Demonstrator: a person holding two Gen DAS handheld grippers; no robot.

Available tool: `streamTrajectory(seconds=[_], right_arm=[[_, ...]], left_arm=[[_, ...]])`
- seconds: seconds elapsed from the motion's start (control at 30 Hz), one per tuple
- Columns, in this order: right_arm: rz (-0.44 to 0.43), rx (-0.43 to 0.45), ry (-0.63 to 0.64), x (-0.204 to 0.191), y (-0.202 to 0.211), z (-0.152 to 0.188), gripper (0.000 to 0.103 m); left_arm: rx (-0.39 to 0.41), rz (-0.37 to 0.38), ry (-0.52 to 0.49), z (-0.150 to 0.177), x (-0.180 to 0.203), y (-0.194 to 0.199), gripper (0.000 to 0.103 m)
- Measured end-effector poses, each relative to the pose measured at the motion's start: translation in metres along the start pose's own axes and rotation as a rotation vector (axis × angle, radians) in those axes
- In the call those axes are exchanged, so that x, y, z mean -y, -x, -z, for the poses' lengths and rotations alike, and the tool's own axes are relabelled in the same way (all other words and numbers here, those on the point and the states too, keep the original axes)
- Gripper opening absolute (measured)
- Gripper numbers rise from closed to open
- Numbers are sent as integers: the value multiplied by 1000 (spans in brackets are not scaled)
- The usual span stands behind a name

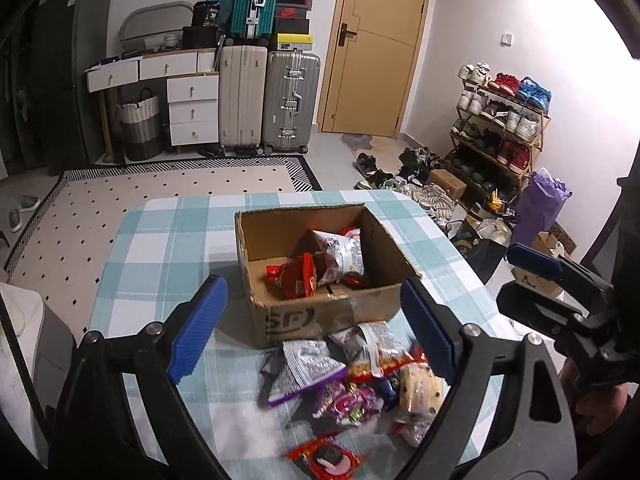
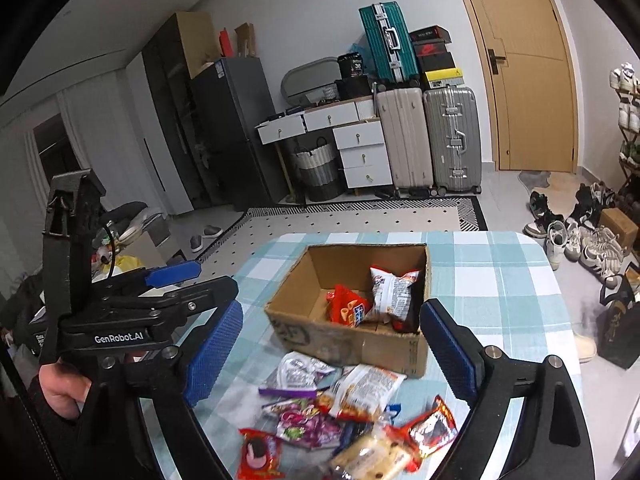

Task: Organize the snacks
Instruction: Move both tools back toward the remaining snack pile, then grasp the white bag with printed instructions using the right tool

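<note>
**Between picks, both tools empty**

The left gripper (image 1: 312, 328) and right gripper (image 2: 332, 354) hang spread wide, pinching nothing. The cardboard box (image 1: 320, 316) at 12 o'clock on the checked table (image 1: 160, 240) holds two, perhaps three packets (image 1: 340, 258). At 6 o'clock lies the loose pile (image 1: 352, 384), roughly eight packets. The next move likely calls for lowering onto one loose packet

A lived-in home: stacked suitcases (image 1: 272, 104), a shoe rack (image 1: 500, 128), drawers (image 2: 360, 152) and rug (image 1: 160, 192).
</note>
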State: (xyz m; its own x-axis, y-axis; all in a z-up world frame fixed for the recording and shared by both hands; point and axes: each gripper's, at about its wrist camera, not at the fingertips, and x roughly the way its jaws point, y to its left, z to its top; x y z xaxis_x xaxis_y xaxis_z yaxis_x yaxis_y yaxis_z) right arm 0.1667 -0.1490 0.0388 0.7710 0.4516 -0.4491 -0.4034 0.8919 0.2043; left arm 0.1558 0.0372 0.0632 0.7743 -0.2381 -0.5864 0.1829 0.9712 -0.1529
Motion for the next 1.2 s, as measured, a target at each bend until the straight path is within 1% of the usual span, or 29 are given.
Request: streamTrajectory(seconds=[0.13,0.2,0.27,0.33,0.47,0.6,0.73,0.9,1.0,1.2], right_arm=[[8,6,14,-9,18,11,92],[31,10,24,-14,26,17,93],[40,12,27,-17,32,21,97],[41,17,29,-20,40,26,98],[45,23,28,-24,52,36,99],[59,30,32,-26,62,50,101],[72,20,26,-26,68,69,101],[84,-3,1,-21,68,96,101],[83,-31,-15,-17,63,114,101],[90,-103,-16,-13,46,142,101]], left_arm=[[12,-7,3,14,7,16,93],[45,-17,21,21,8,29,94],[70,-26,35,26,8,43,102],[84,-43,41,32,8,56,102],[100,-47,29,46,10,76,102],[77,-50,33,67,9,88,102],[54,-50,52,87,7,88,102],[23,-74,64,113,2,87,102],[16,-83,75,122,-2,83,102],[-28,-82,107,142,-11,67,102]])
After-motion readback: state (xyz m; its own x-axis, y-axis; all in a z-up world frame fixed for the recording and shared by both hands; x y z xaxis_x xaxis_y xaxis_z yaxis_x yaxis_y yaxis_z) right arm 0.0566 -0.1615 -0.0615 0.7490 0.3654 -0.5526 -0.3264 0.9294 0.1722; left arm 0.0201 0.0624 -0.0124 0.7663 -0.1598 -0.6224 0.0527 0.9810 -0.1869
